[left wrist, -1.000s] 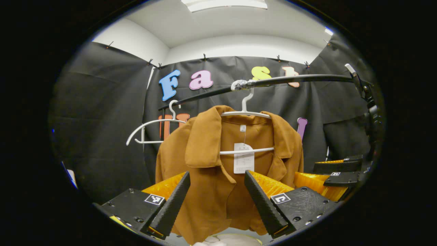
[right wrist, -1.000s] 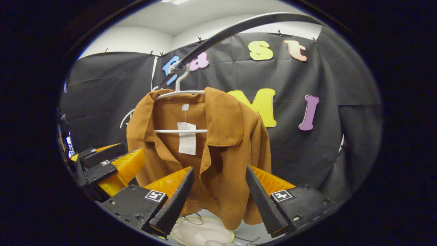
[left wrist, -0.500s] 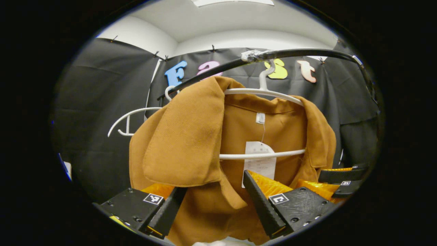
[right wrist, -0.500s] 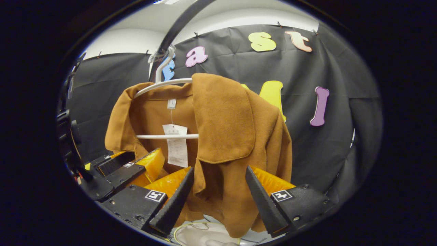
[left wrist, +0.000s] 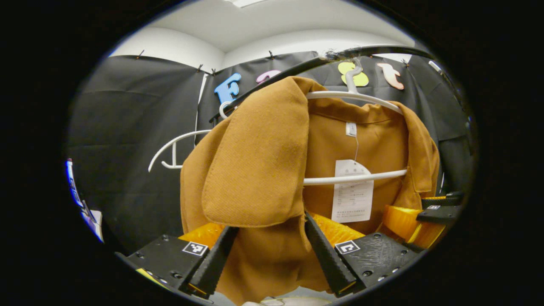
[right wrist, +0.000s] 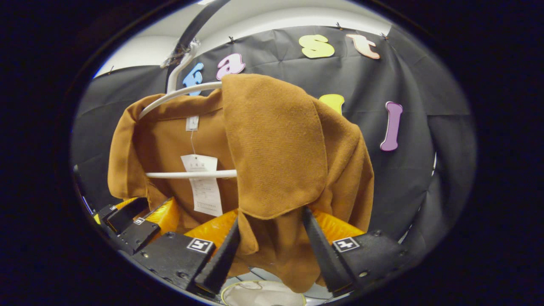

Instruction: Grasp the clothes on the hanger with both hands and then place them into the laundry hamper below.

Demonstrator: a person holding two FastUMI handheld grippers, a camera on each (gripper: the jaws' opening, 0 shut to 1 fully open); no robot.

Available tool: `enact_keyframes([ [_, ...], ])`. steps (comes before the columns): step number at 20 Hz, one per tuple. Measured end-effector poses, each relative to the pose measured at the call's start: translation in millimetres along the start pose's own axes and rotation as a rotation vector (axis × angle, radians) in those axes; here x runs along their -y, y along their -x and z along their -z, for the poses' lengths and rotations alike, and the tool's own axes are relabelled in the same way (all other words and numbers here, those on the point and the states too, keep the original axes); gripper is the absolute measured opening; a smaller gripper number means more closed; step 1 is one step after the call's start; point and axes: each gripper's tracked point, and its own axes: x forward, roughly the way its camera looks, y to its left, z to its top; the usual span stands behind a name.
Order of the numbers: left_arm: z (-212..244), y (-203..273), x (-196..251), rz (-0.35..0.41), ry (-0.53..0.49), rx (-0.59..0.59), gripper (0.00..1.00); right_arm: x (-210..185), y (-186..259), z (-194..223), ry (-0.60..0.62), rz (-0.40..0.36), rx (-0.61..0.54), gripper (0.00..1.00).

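Left gripper view: spare white hanger [left wrist: 172, 146] on the black rail [left wrist: 297, 68] left, brown jacket [left wrist: 272, 170] on its white hanger [left wrist: 352, 95], paper tag [left wrist: 352, 191] inside. Left tool [left wrist: 265, 250] fingers apart, straddling the jacket's front edge under the lapel, not clamped. Right gripper view: right tool [right wrist: 272, 250] likewise apart around the other front edge; hamper [right wrist: 263, 293] rim below.
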Motion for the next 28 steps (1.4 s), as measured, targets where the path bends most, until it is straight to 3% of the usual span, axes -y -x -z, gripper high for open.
enact_keyframes([
  [1,0.4,-0.7,-3.7,-0.005,-0.013,-0.002,0.85,2.8,-1.8,1.5,0.001,-0.006,-0.004,0.75],
  [4,1.8,-0.6,-4.5,0.026,-0.030,-0.007,0.67,11.5,-4.0,-0.2,-0.007,-0.034,-0.004,0.51],
  [5,2.3,0.7,-6.1,0.038,-0.024,-0.013,0.62,12.0,-4.2,-2.0,-0.013,-0.063,-0.001,0.39],
  [7,5.6,-1.2,-9.8,0.050,-0.009,-0.028,0.51,21.5,-2.1,-5.0,-0.022,-0.086,0.003,0.22],
  [9,8.6,1.1,-17.6,0.051,-0.010,-0.038,0.39,29.9,0.3,-4.9,-0.038,-0.116,-0.003,0.10],
  [10,10.7,-0.4,-22.2,0.045,-0.012,-0.044,0.34,31.8,0.7,-4.7,-0.041,-0.131,-0.005,0.08],
  [12,10.6,3.7,-22.1,0.056,-0.012,-0.050,0.10,29.5,4.8,-5.3,-0.060,-0.189,-0.016,0.06],
  [14,11.0,-0.2,-21.8,0.068,-0.016,-0.056,0.13,29.2,5.1,-3.2,-0.083,-0.241,-0.029,0.04],
  [16,10.4,12.4,-21.5,0.093,-0.022,-0.051,0.00,31.7,8.1,-3.3,-0.113,-0.290,-0.039,0.04],
  [20,7.8,18.9,-30.9,0.104,0.002,-0.059,0.04,27.2,14.5,-9.1,-0.214,-0.418,-0.054,0.04],
  [24,-5.1,35.8,-35.9,0.116,0.006,-0.042,0.00,2.2,42.6,-19.3,-0.320,-0.625,-0.049,0.04],
  [25,-9.1,39.1,-35.4,0.123,0.003,-0.039,0.04,-0.6,46.3,-20.1,-0.332,-0.654,-0.054,0.04],
  [28,-19.8,50.6,-39.1,0.133,-0.002,-0.023,0.00,-3.9,56.7,-26.3,-0.353,-0.713,-0.040,0.04],
])
